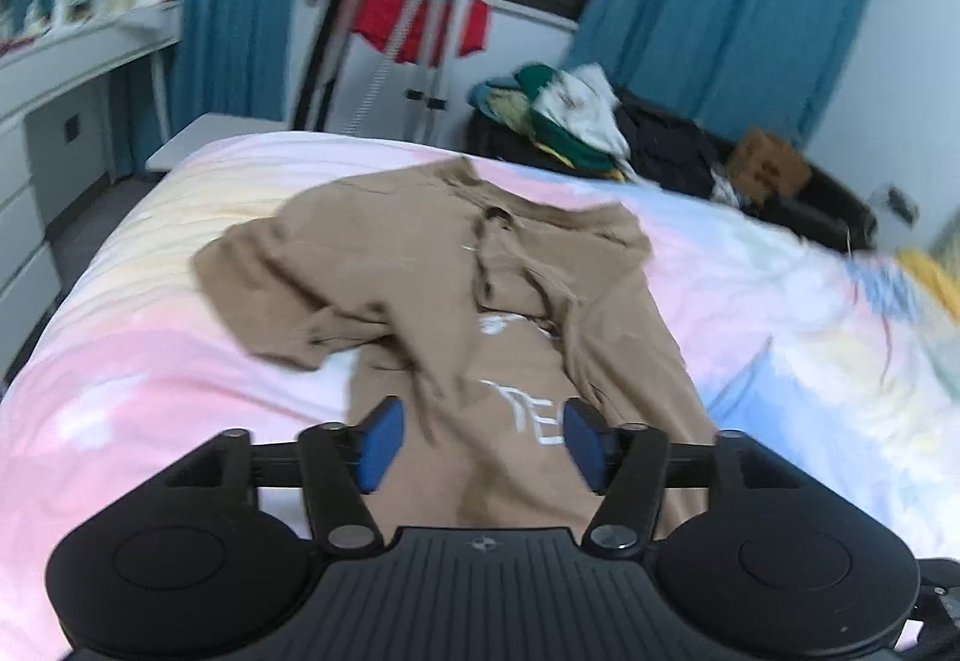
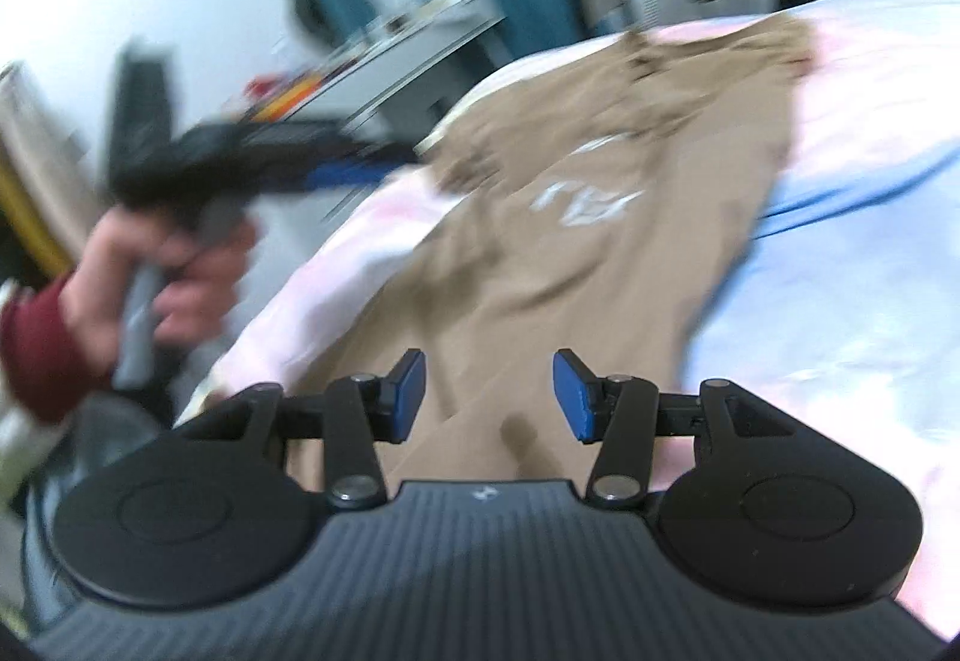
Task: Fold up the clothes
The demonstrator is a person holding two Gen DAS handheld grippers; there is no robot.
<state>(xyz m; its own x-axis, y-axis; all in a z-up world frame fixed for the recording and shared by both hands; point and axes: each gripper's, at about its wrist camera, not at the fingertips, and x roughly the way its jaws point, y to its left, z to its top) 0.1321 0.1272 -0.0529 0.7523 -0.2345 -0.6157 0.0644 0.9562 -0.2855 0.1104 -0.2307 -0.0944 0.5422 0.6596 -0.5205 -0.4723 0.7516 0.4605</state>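
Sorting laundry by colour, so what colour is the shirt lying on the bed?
Tan-brown shirt with white lettering, clearest in the left wrist view.

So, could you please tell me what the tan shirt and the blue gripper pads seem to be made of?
The tan shirt looks like soft matte knit, probably cotton: it creases and drapes limply. The blue pads look like matte rubber or foam; which one is unclear.

Even, soft indoor light, cool cast; no glare. Fisheye bending strong toward frame edges. Left view: mild blur, rumpled tan cotton shirt [image 1: 480,289] readable. Right view: heavy motion smear left of shirt [image 2: 600,217]; hand [image 2: 150,265] streaked, shelf clutter unreadable.
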